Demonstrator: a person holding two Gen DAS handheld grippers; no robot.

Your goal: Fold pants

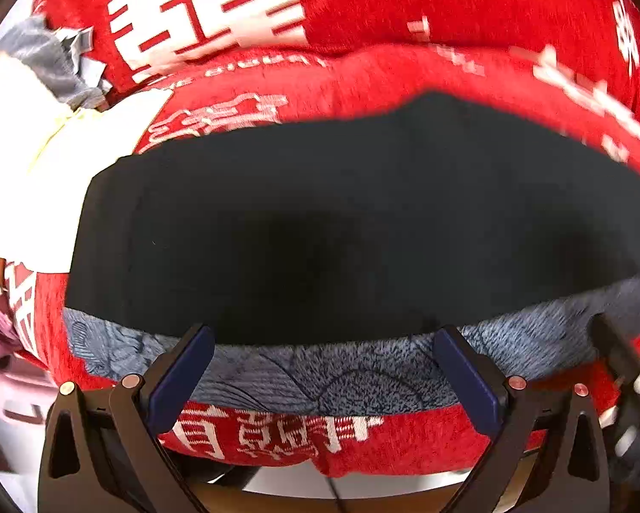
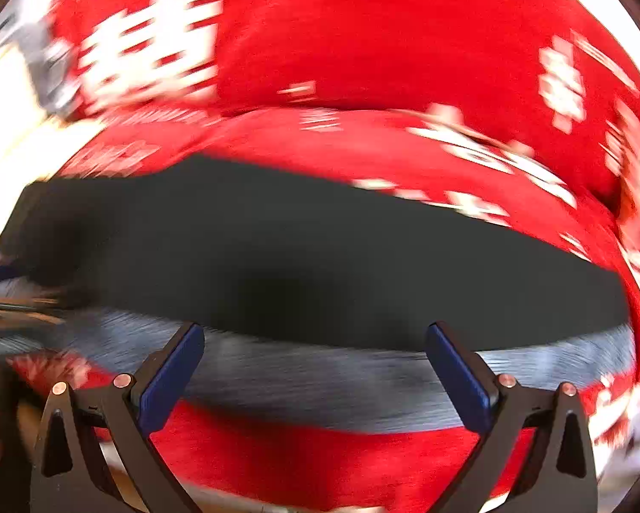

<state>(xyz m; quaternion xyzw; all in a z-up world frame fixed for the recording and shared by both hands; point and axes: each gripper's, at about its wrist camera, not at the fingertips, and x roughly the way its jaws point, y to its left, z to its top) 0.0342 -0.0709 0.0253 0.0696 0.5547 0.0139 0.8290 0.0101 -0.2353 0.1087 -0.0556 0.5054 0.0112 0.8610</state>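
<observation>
The pants (image 1: 320, 222) lie spread flat as a dark slab across a red blanket (image 1: 448, 13) with white lettering, their near edge running along a grey-blue strip (image 1: 320, 367) of fabric at the front. Laid out like this, they look ready for a fold, with the near edge facing both grippers so either one can pinch it.

The left gripper (image 1: 322, 374) hovers just short of that edge, its 2 blue pads (image 1: 183, 376) spread wide, gripping nothing and touching no cloth that I can see. The right gripper (image 2: 315, 378) sits the same way over the grey-blue strip, its pads (image 2: 456, 376) also wide apart and empty. The right view is smeared with motion blur, so fine contact there is hard to judge.

In the left view the other tool (image 1: 627, 389) shows at the right edge, near the pants' corner. My judgement: both are lining up to take the near edge.
</observation>
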